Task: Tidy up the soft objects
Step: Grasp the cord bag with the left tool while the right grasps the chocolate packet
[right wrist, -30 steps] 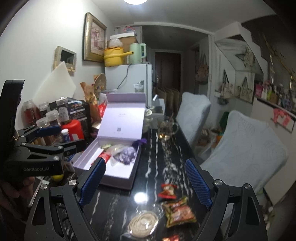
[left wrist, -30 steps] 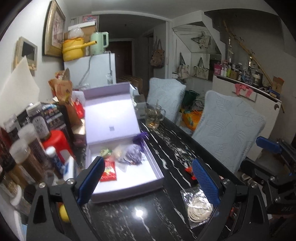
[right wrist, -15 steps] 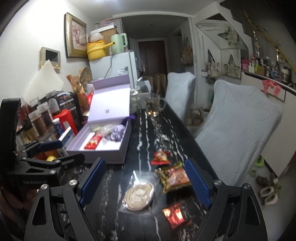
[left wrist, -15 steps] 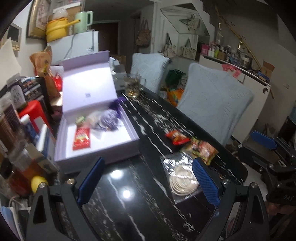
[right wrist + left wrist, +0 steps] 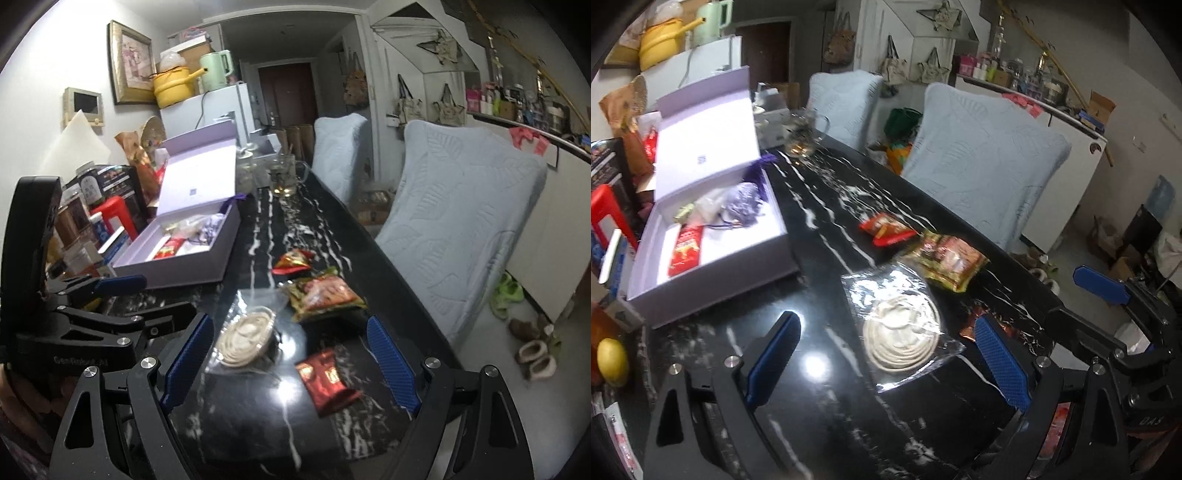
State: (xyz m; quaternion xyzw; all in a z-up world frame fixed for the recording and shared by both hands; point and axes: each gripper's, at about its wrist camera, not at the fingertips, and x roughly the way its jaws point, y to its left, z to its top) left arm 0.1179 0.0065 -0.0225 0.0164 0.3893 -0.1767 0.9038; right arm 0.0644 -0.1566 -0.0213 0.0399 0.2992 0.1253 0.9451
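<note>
An open lilac box [image 5: 713, 266] [image 5: 192, 269] on the black marble table holds a red packet [image 5: 685, 251], a purple pouch [image 5: 744, 205] and other small items. On the table lie a clear bag with a coiled white cord [image 5: 901, 332] [image 5: 247, 334], a yellow-red snack bag [image 5: 947, 258] [image 5: 321, 293], a red-orange packet [image 5: 886, 229] [image 5: 291, 260] and a dark red packet [image 5: 327, 380]. My left gripper [image 5: 886, 362] is open above the cord bag. My right gripper [image 5: 291, 362] is open over the cord bag and dark red packet.
Bottles, jars and a red stool [image 5: 116, 218] crowd the table's left side. A lemon [image 5: 613, 362] lies by the box. A glass mug [image 5: 805, 138] stands at the far end. Two pale blue chairs [image 5: 458, 221] line the right edge.
Both grippers have pulled back and tilted down toward the near end of the table. The cord bag and snack packets now lie between the fingers. Both stay open.
</note>
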